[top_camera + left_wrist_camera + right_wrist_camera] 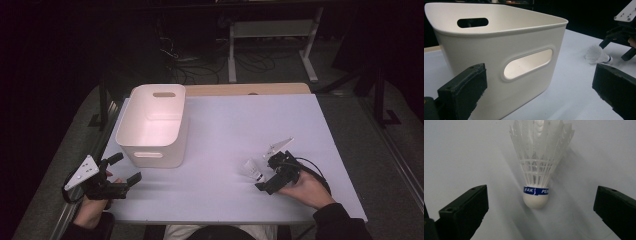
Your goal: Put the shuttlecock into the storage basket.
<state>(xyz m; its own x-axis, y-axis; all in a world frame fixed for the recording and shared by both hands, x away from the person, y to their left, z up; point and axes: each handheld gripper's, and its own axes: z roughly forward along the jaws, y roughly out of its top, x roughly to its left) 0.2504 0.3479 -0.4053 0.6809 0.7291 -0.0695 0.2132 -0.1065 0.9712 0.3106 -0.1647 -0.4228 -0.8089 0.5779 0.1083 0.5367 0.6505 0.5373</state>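
Bench (pixel 225 200), seen from above, with a white covering and a strip of bare wood along its far edge. On its left half stands the bin (pixel 150 150), white, upright, with a slot handle in each short wall; nothing shows inside it. In the left gripper view the bin's near wall and slot lie just ahead of the jaws.

Left tool (pixel 126 171), held low at the bench's near-left corner, beside the bin and apart from it. Its jaws stand wide apart with nothing between them: released and idle.

Right tool (pixel 264 172), held over the bench's near-right part, its jaws likewise spread wide and gripping nothing. In the right gripper view the two jaws flank the shuttlecock without touching it.

Shuttlecock (pixel 537 167), white feathered, lying on its side on the bench well right of the bin, its cork end with a blue band turned toward the right tool and its skirt pointing away.

Step in hand, as judged: the approach for a pick, the right tool aligned and open around the shuttlecock. The next move appears to call for advancing until the cork sits between the jaws, then closing gently on the cork or band rather than the fragile skirt, before any carry toward the bin.
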